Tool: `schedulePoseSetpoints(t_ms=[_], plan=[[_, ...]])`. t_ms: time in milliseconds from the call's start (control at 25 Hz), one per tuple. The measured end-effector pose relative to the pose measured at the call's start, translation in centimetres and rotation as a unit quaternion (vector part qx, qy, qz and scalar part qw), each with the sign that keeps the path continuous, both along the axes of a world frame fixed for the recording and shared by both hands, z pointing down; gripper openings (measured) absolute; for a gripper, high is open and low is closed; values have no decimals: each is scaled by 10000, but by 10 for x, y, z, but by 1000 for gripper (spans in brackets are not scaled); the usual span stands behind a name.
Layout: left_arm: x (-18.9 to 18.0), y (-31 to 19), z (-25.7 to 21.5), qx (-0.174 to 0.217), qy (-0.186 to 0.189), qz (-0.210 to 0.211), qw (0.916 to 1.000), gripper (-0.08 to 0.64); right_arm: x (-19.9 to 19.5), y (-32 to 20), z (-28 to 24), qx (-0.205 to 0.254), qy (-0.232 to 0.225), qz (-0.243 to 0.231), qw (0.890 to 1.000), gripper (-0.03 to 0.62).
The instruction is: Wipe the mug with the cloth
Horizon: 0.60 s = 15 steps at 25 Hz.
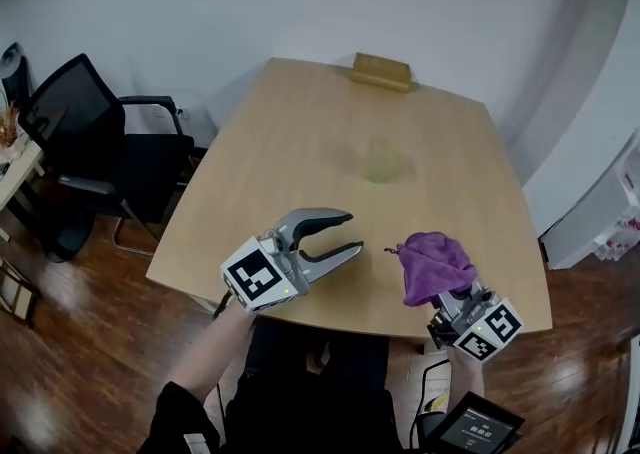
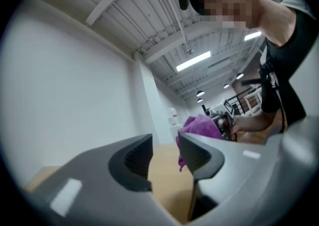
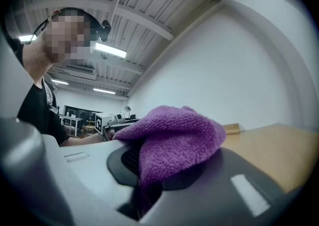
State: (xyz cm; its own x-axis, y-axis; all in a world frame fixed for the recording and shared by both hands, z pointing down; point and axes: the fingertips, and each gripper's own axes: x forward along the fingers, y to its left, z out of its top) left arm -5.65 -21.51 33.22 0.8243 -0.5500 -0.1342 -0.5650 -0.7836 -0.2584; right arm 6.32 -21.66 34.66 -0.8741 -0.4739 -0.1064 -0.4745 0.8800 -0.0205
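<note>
At the far left, a black office chair (image 1: 100, 157) stands on the wooden floor (image 1: 60, 342), just off the left edge of the bench (image 1: 300, 132).

Your left gripper (image 1: 352, 230) is over the near edge of the bench, left of centre. It lies roughly level and points right. Its jaws are spread, and the left gripper view shows only bare bench top in the gap between them. The cloth shows beyond that gap, well apart from the jaws.

On the bench, a tan block (image 1: 380, 72) lies at the far edge, right of centre. A faint greenish patch (image 1: 382, 162) marks the bench top near the middle.

The purple cloth (image 1: 435, 264) is to the right, raised over the near right part of the bench. It is bunched, with its upper folds heaped over the jaw tips.

Your right gripper (image 1: 455, 300) is at the near right corner, pinching that cloth. The right gripper view shows the fabric (image 3: 174, 140) running down between the two jaws and draping over both.

A small dark screen (image 1: 480, 432) sits at the lower right, below that gripper.
</note>
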Motion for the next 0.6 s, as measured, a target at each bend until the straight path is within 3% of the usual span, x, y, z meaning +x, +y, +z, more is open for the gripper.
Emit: schedulePoseSetpoints(t_ms=[120,240,320,440,600], plan=[[-2,-38,5,113,-531,-83,9985,202,-6,-24,1,-85,94,-15,9999,35],[2,-82,13,242,-1362,-173,9902,244,-12,-42,5,-153,143,-53,9998,35],[9,-111,24,318,-2072,-178,9776,281,-14,-50,10,-203,161,-76,9996,35],[18,-160,47,315,-3131,-142,9491,295,-16,-59,16,-287,151,-88,9994,35],[26,-210,79,-12,-3917,64,9201,295,-17,-66,23,-375,168,-79,9991,35]])
